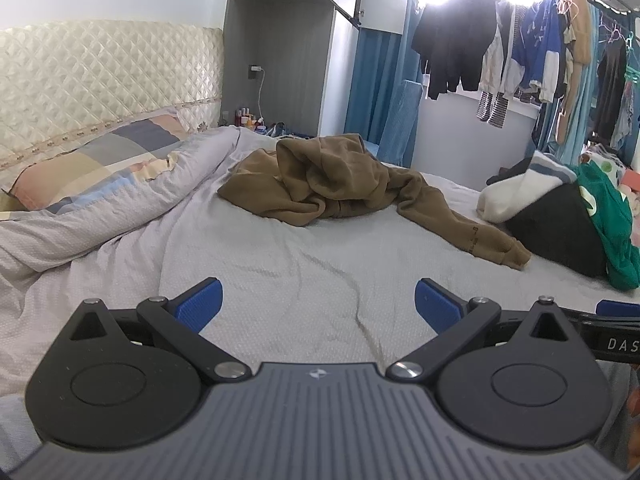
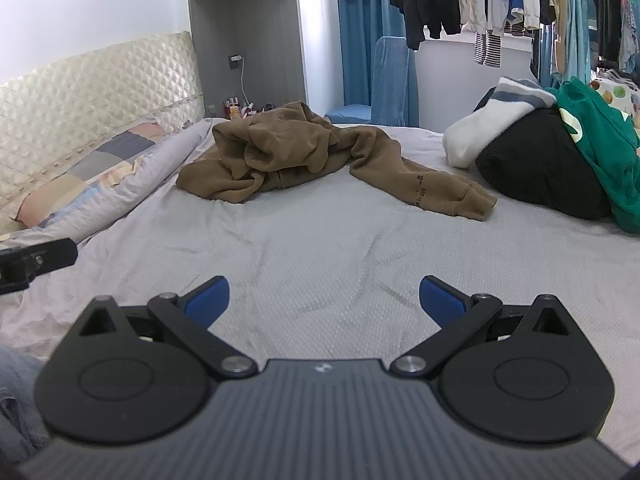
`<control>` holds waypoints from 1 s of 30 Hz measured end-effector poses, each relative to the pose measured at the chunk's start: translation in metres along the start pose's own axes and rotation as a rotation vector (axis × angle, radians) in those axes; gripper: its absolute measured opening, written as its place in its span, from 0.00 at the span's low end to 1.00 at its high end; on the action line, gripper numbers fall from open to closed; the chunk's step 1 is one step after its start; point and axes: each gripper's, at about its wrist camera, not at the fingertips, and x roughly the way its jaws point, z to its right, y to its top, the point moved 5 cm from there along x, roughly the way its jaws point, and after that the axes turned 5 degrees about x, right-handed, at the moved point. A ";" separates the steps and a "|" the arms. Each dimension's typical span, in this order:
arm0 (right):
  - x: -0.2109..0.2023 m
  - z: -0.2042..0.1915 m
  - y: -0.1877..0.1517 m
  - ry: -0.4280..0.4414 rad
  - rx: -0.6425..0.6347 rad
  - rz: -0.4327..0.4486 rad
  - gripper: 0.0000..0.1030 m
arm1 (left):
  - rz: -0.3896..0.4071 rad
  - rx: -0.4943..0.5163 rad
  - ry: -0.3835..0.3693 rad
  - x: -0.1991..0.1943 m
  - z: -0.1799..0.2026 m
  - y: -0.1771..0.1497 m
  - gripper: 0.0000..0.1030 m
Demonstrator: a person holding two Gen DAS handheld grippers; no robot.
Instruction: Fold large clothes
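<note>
Both grippers empty, jaws spread wide — left gripper [image 1: 318,304] and right gripper [image 2: 324,300] hover over bare bed sheet [image 1: 300,264], probably lining up a reach. Brown sweatshirt [image 1: 320,184] lies crumpled mid-bed, well apart, one sleeve [image 2: 432,184] trailing toward the clothes pile [image 2: 552,160]. Right view alone shows the left gripper's edge at its far left.

A brown hoodie [image 1: 336,184] [image 2: 296,152] is seen crumpled in a heap toward the bed's far edge, one sleeve stretched out flat toward the right side.
</note>
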 end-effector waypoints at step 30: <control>-0.012 -0.011 0.002 0.011 -0.002 0.003 1.00 | 0.004 -0.075 -0.044 -0.010 -0.023 0.007 1.00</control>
